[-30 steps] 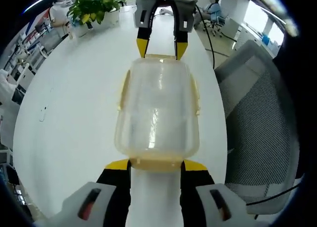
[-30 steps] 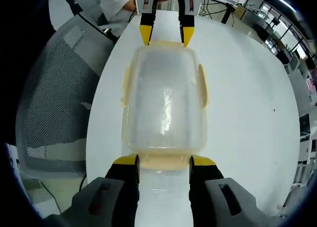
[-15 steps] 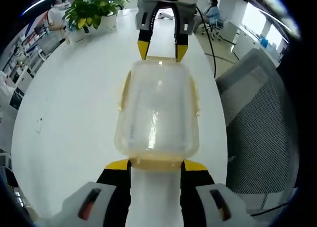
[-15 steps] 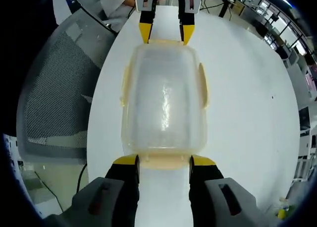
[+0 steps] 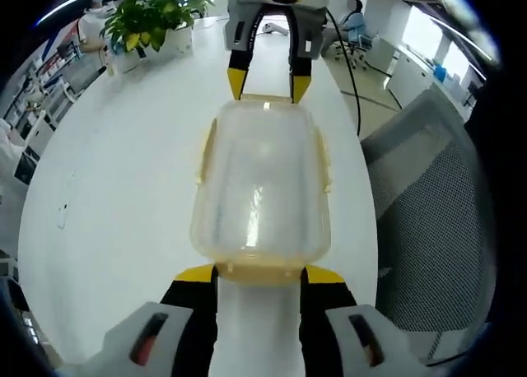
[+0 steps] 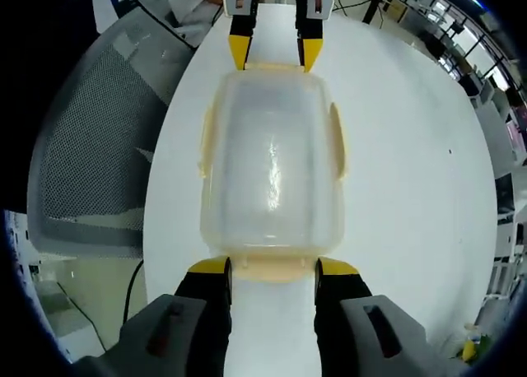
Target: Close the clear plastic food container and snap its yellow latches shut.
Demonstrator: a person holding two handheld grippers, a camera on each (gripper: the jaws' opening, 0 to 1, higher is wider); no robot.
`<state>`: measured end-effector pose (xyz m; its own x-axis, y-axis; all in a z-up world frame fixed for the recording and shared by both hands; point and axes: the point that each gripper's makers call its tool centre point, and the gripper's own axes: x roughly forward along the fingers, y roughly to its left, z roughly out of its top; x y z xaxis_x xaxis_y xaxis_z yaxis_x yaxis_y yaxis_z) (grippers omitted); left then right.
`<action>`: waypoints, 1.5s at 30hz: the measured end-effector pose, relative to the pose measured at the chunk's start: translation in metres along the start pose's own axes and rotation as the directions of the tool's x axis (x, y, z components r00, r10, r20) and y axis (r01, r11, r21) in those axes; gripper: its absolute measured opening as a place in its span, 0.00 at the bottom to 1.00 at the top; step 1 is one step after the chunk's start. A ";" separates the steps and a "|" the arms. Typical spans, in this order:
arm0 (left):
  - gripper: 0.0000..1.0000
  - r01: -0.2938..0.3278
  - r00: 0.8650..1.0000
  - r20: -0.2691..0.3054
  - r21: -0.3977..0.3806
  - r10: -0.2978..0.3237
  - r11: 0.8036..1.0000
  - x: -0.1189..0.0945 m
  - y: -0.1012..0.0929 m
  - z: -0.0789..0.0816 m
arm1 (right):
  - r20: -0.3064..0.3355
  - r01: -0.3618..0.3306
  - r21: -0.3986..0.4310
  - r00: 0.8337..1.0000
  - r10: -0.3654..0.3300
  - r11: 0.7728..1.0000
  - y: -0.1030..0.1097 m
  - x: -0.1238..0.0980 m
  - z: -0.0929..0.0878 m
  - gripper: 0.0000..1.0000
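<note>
Container: clear box (image 5: 262,183) with lid on, on the white table (image 5: 115,163).
Left gripper (image 5: 260,272): released, tips at near end latch.
Right gripper (image 6: 272,267): released, opposite end (jaws apart).

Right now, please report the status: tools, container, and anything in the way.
Left tool and right tool open, one at each end of the container. Lid on, side latches sticking out. Chair beside table, not in the way.

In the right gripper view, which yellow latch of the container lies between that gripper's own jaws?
The end latch at the bottom of the view, between the right gripper tips; the far latch sits by the left gripper.
</note>
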<state>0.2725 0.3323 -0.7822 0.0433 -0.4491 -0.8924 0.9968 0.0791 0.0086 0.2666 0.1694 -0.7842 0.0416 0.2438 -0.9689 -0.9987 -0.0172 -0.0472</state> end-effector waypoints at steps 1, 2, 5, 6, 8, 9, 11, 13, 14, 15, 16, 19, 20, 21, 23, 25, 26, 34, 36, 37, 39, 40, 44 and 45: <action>0.33 0.000 1.000 0.001 -0.004 0.000 1.000 0.000 0.000 0.000 | 0.002 0.001 0.000 1.000 -0.001 1.000 0.000 0.000 0.000 0.36; 0.33 0.001 1.000 0.000 -0.004 -0.001 1.000 0.000 0.000 -0.001 | 0.003 -0.001 0.003 1.000 0.001 1.000 0.000 0.001 0.000 0.36; 0.33 0.002 1.000 -0.006 -0.004 -0.002 1.000 0.001 -0.001 -0.002 | 0.004 0.001 0.002 1.000 -0.001 1.000 0.001 0.003 0.001 0.36; 0.33 0.000 1.000 -0.007 -0.002 0.000 1.000 0.001 -0.001 -0.002 | 0.004 0.001 0.001 1.000 -0.001 1.000 0.002 0.003 0.001 0.36; 0.33 0.000 1.000 -0.007 -0.004 0.000 1.000 0.002 -0.001 -0.003 | 0.004 0.002 0.000 1.000 -0.002 1.000 0.002 0.005 0.001 0.36; 0.33 0.001 1.000 -0.008 -0.006 -0.001 1.000 0.003 -0.001 -0.004 | 0.005 0.002 -0.001 1.000 -0.002 1.000 0.001 0.006 0.001 0.36; 0.33 -0.001 1.000 -0.012 -0.002 0.001 1.000 0.005 0.000 -0.005 | 0.010 0.000 0.002 1.000 0.000 1.000 0.001 0.007 0.001 0.36; 0.33 0.002 1.000 -0.010 -0.010 -0.002 1.000 0.005 0.000 -0.006 | 0.011 0.001 0.000 1.000 -0.001 1.000 0.000 0.006 0.001 0.36; 0.33 0.004 1.000 -0.006 -0.012 -0.004 1.000 0.006 0.000 -0.006 | 0.011 0.001 -0.002 1.000 -0.001 1.000 0.000 0.007 0.001 0.36; 0.33 0.005 1.000 -0.005 -0.012 -0.005 1.000 0.006 0.001 -0.006 | 0.013 0.002 -0.005 1.000 -0.002 1.000 -0.001 0.007 0.001 0.36; 0.33 0.004 1.000 -0.004 -0.013 -0.004 1.000 0.006 0.001 -0.005 | 0.013 0.002 -0.002 1.000 -0.002 1.000 -0.002 0.006 0.000 0.36; 0.33 0.012 1.000 -0.005 -0.012 -0.013 1.000 0.008 0.001 -0.004 | 0.012 -0.004 0.001 1.000 0.004 1.000 -0.002 0.006 -0.001 0.36; 0.34 0.015 1.000 -0.008 -0.008 -0.015 1.000 0.009 0.001 -0.004 | 0.012 -0.006 0.001 1.000 0.006 1.000 -0.001 0.007 -0.001 0.36; 0.34 0.017 1.000 -0.010 0.000 -0.017 1.000 0.010 0.001 -0.004 | 0.015 -0.008 0.000 1.000 0.008 1.000 -0.002 0.007 -0.001 0.36; 0.34 0.018 1.000 -0.016 0.010 -0.018 1.000 0.010 0.001 -0.004 | 0.030 -0.017 0.013 0.999 0.017 1.000 -0.002 0.008 -0.002 0.36; 0.34 0.020 1.000 -0.015 0.009 -0.020 1.000 0.010 0.001 -0.004 | 0.048 -0.021 0.023 0.999 0.019 1.000 -0.002 0.009 -0.003 0.36; 0.34 0.020 1.000 -0.014 0.010 -0.020 1.000 0.010 0.002 -0.004 | 0.053 -0.020 0.023 0.998 0.019 1.000 -0.001 0.009 -0.003 0.36; 0.34 0.023 1.000 -0.013 0.012 -0.023 1.000 0.010 0.001 -0.004 | 0.065 -0.022 0.011 0.998 0.021 1.000 0.000 0.010 -0.001 0.37; 0.34 0.023 1.000 -0.012 0.014 -0.023 1.000 0.010 0.001 -0.004 | 0.065 -0.020 0.005 0.998 0.019 1.000 0.000 0.009 -0.002 0.37; 0.34 0.023 1.000 -0.012 0.014 -0.023 1.000 0.010 0.001 -0.004 | 0.067 -0.019 0.007 0.998 0.019 1.000 0.000 0.009 -0.002 0.38; 0.34 0.028 1.000 -0.009 0.019 -0.028 0.999 0.009 0.001 -0.004 | 0.065 -0.016 0.009 0.998 0.016 1.000 0.000 0.009 -0.002 0.38; 0.34 0.033 0.999 -0.006 0.019 -0.033 0.999 0.009 0.000 -0.003 | 0.061 -0.016 0.009 0.998 0.015 1.000 0.000 0.009 -0.003 0.38; 0.35 0.028 1.000 -0.007 0.025 -0.028 0.999 0.009 0.000 -0.003 | 0.046 -0.009 0.000 0.999 0.009 1.000 0.000 0.011 -0.004 0.39; 0.35 0.024 1.000 -0.009 0.030 -0.024 0.999 0.009 0.000 -0.003 | 0.042 -0.008 -0.002 0.999 0.008 1.000 0.000 0.011 -0.005 0.39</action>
<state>0.2725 0.3311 -0.7918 0.0189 -0.4427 -0.8965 0.9991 0.0413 0.0007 0.2668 0.1676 -0.7957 0.0325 0.2841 -0.9582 -0.9990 -0.0208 -0.0401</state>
